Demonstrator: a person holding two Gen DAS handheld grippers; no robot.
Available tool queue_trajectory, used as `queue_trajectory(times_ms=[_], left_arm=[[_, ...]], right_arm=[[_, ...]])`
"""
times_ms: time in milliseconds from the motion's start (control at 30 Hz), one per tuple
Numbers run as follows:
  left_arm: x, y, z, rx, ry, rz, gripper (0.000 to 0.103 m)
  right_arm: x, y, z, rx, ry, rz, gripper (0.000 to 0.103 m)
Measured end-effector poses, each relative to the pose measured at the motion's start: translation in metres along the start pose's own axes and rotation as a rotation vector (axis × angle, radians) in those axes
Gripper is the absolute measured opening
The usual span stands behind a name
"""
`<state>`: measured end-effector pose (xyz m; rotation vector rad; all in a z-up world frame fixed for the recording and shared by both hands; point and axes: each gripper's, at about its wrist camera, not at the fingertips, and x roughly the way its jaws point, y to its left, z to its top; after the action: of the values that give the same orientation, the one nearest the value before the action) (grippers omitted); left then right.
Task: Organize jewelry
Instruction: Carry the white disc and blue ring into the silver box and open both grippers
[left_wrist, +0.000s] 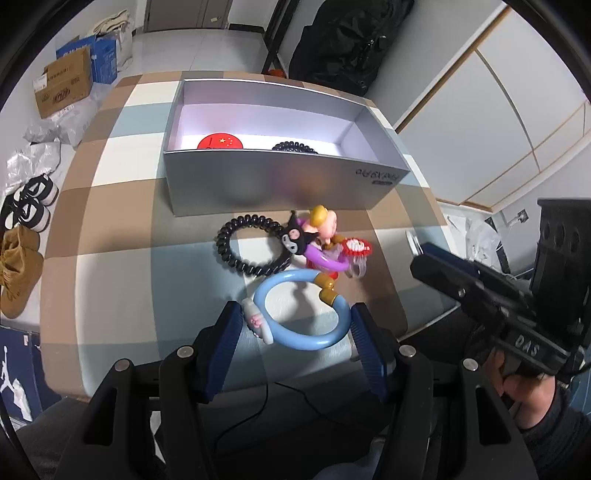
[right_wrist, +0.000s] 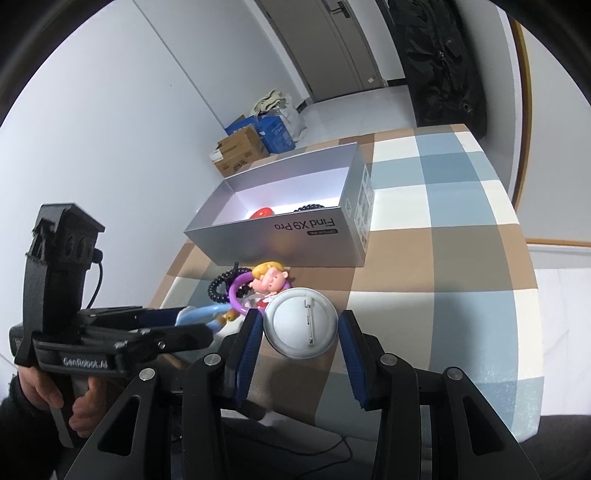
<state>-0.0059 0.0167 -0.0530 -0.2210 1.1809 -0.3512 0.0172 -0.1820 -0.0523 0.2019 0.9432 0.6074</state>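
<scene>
A silver box (left_wrist: 280, 181) stands open on the checked table; inside lie a red badge (left_wrist: 221, 142) and a black coil hair tie (left_wrist: 294, 147). In front of it lie a black coil hair tie (left_wrist: 243, 245), a purple ring with cartoon figures (left_wrist: 317, 240) and a light blue ring (left_wrist: 303, 314). My left gripper (left_wrist: 295, 321) is open, its fingers on either side of the blue ring. My right gripper (right_wrist: 301, 332) is open around a round pin badge (right_wrist: 301, 325) lying back-side up. The box (right_wrist: 295, 236) also shows in the right wrist view.
The checked tablecloth (left_wrist: 122, 221) covers the table, whose near edge lies just below the grippers. Cardboard boxes (left_wrist: 62, 85) and shoes (left_wrist: 29, 206) sit on the floor to the left. A black bag (left_wrist: 343, 44) stands behind the table.
</scene>
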Motion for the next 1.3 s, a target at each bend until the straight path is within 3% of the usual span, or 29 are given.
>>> queue_trajectory(times_ms=[133, 333, 667, 1000, 1300], left_arm=[[-0.010, 0.000, -0.003, -0.002, -0.030, 0.000, 0.055], [-0.034, 0.001, -0.001, -0.001, -0.135, 0.025, 0.055], [-0.059, 0.000, 0.034, 0.003, -0.320, 0.025, 0.055], [-0.048, 0.006, 0.068, -0.017, -0.353, 0.017, 0.055], [-0.025, 0.010, 0.088, -0.024, -0.348, 0.018, 0.055]], right_arm=[[-0.002, 0.002, 0.001, 0.001, -0.008, 0.006, 0.041], [-0.007, 0.003, 0.006, 0.005, -0.039, 0.020, 0.041], [-0.023, 0.005, 0.038, 0.016, -0.106, 0.050, 0.041], [-0.018, 0.011, 0.087, -0.012, -0.132, 0.081, 0.041], [0.017, 0.005, 0.121, -0.060, -0.100, 0.083, 0.041]])
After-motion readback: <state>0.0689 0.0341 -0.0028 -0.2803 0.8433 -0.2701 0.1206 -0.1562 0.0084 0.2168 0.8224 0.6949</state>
